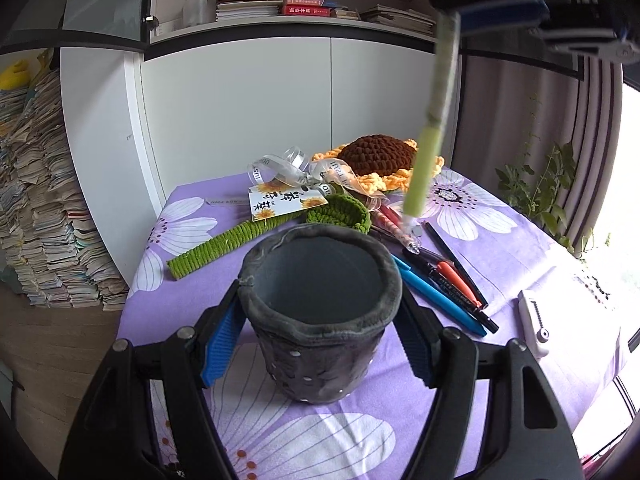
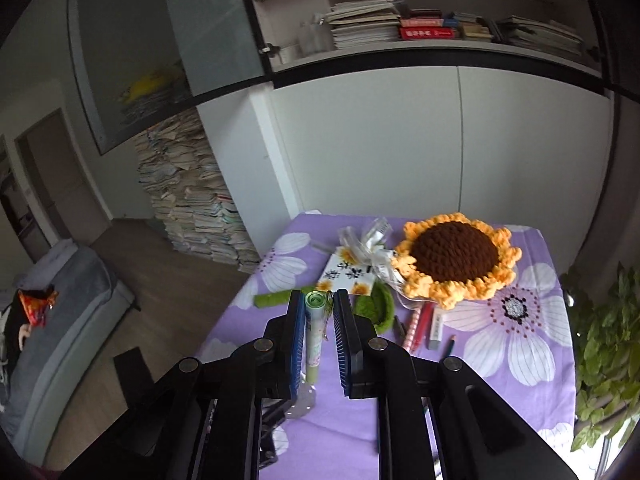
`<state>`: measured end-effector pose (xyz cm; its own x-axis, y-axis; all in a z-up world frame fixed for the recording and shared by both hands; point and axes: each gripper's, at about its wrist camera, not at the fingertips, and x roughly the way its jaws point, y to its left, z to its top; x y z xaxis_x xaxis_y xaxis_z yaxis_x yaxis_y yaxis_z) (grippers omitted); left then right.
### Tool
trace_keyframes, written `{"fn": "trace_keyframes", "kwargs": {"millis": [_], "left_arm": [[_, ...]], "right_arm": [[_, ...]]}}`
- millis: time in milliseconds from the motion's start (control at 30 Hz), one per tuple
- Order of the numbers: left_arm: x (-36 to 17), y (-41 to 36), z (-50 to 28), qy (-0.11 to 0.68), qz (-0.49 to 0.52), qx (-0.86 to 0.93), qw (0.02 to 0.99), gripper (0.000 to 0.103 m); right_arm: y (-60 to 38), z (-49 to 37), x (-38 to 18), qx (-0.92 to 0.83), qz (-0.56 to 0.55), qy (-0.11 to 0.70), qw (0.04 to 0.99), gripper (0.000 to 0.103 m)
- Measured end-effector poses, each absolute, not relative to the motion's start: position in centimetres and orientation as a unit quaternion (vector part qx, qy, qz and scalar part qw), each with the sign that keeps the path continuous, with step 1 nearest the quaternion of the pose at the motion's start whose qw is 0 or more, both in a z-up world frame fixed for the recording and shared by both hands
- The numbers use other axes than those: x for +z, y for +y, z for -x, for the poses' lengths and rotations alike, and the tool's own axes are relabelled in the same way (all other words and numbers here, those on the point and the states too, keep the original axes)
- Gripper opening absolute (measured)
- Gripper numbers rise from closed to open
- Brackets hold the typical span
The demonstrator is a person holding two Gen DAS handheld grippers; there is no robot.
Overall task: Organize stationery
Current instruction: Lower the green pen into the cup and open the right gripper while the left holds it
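My left gripper (image 1: 320, 304) is shut on a dark grey felt pen holder (image 1: 320, 304) that stands upright on the purple flowered tablecloth (image 1: 500, 248); the holder looks empty inside. My right gripper (image 2: 319, 312) is shut on a light green pen (image 2: 314, 336) and holds it high, tip down. In the left wrist view that pen (image 1: 430, 128) hangs from the right gripper (image 1: 532, 4) above and to the right of the holder. Several pens lie right of the holder: a blue one (image 1: 440, 296), a black-and-orange one (image 1: 460, 284) and a red-patterned one (image 1: 394, 224).
A crocheted sunflower (image 1: 380, 160) with green stem (image 1: 224, 244), ribbon and card (image 1: 280, 200) lies at the table's far side. A white object (image 1: 534, 320) lies at the right. Pens and an eraser (image 2: 438, 326) lie near the flower. A plant (image 2: 608, 340) stands right, cabinets behind.
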<state>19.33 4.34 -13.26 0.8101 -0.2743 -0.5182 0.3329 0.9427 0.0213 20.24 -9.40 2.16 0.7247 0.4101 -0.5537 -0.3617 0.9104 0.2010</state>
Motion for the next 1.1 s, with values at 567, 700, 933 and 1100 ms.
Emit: {"fn": "trace_keyframes", "kwargs": {"millis": [567,700,933,1100], "left_arm": [[-13.4,4.0,-18.8,0.252,-0.074,-0.168,0.950,0.070],[-13.4,4.3,-19.0,0.255,-0.067,-0.168,0.950,0.070],[-13.5,4.4,-19.3,0.262,-0.053,-0.168,0.949,0.071],[-13.4,4.5,-19.3,0.265,-0.050,-0.165,0.949,0.071]], "right_arm": [[-2.7,-25.8,-4.1,0.291,-0.010,0.422,0.859,0.016],[-1.8,-27.2,-5.5,0.291,-0.002,0.442,0.849,0.016],[-1.8,-27.1,-6.8,0.301,-0.005,0.469,0.830,0.016],[-2.9,-26.8,-7.2,0.300,-0.018,0.480,0.824,0.016]]}}
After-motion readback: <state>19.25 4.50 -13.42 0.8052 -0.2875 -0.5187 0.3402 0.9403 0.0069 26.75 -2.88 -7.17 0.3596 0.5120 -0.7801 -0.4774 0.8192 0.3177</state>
